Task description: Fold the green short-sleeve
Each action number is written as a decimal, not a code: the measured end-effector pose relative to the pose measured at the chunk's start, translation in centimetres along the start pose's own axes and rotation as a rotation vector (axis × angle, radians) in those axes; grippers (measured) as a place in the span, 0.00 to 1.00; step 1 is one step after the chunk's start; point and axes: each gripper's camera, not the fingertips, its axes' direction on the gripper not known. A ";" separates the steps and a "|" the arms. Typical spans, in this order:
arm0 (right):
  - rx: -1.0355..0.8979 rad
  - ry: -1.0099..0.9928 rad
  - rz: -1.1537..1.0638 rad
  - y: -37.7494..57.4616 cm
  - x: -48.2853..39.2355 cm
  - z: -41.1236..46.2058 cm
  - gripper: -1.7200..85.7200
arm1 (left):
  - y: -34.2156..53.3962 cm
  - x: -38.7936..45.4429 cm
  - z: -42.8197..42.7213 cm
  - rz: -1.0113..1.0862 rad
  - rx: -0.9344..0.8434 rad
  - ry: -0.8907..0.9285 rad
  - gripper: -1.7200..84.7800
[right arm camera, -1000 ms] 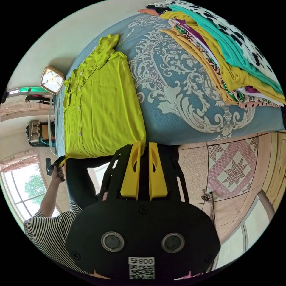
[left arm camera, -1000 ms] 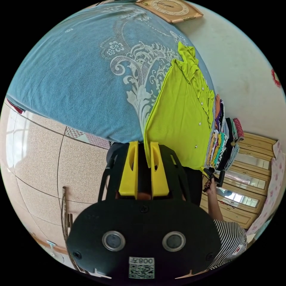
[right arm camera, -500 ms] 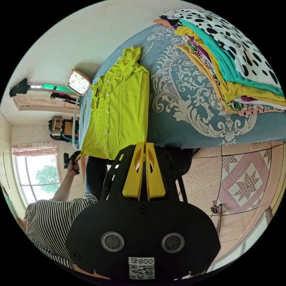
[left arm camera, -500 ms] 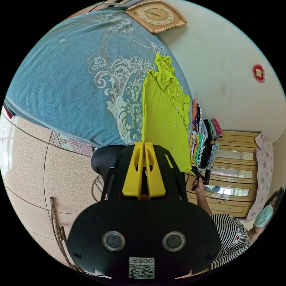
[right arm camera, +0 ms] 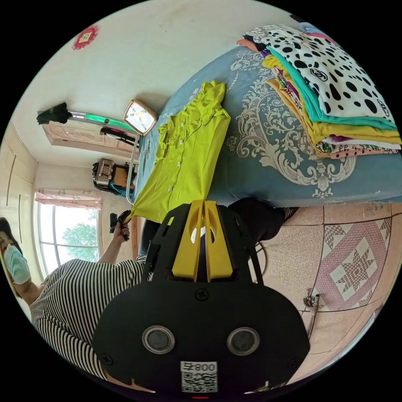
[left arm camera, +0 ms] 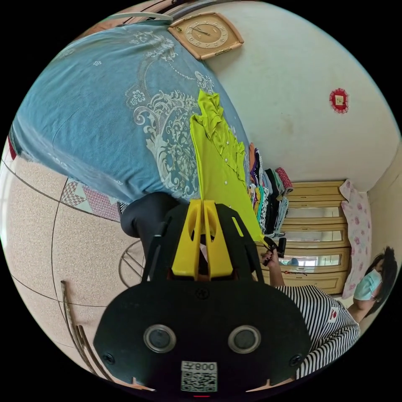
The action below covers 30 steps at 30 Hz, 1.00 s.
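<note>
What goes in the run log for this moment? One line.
left gripper: shut on green shirt hem corner | right gripper: shut on other corner | collar on bed

Folded clothes stack (right arm camera: 335, 104) on blue bedspread (right arm camera: 259, 167); clock (left arm camera: 205, 33).

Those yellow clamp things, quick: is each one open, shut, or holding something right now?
Left gripper: shut on the green shirt's hem corner.
Right gripper: shut on the hem's other corner, shirt top lying on the blue bedspread.
</note>
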 end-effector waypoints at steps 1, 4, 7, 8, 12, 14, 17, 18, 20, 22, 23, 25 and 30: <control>-0.002 -0.003 0.003 0.7 0.3 -0.4 0.02 | 0.3 -0.1 -0.2 0.000 -0.001 0.001 0.02; 0.002 -0.020 0.012 2.4 0.9 -1.3 0.02 | 1.5 -0.4 -1.1 0.001 -0.001 0.011 0.02; 0.007 -0.028 0.026 3.9 1.6 -1.9 0.02 | 2.7 -0.7 -1.7 -0.002 0.002 0.026 0.02; 0.007 -0.030 0.030 4.4 1.8 -2.0 0.02 | 3.1 -0.8 -1.8 -0.001 0.000 0.030 0.03; 0.001 -0.031 0.033 5.5 2.2 -2.2 0.02 | 4.0 -1.0 -1.7 0.005 -0.014 0.042 0.03; 0.002 -0.034 0.028 5.9 2.3 -2.4 0.02 | 4.3 -1.0 -1.6 0.011 -0.016 0.050 0.03; 0.007 -0.026 0.020 6.3 2.3 -2.8 0.02 | 4.5 -1.0 -1.3 0.024 -0.021 0.054 0.03; 0.009 -0.025 0.019 6.4 2.3 -2.9 0.02 | 4.5 -1.1 -1.2 0.027 -0.021 0.054 0.03; 0.017 -0.028 0.020 6.6 2.4 -3.3 0.02 | 4.4 -1.3 -1.1 0.026 -0.020 0.057 0.03; 0.021 -0.025 0.023 6.6 2.6 -3.4 0.02 | 4.3 -1.6 -0.9 0.021 -0.016 0.062 0.03; 0.025 -0.025 0.028 6.6 2.8 -3.5 0.02 | 4.2 -1.9 -0.8 0.016 -0.014 0.067 0.03; 0.031 -0.031 0.043 6.5 3.2 -3.5 0.02 | 3.9 -2.3 -0.5 0.005 -0.011 0.076 0.03; 0.033 -0.053 0.074 5.4 4.2 -3.0 0.02 | 2.0 -3.1 1.0 -0.011 -0.011 0.089 0.03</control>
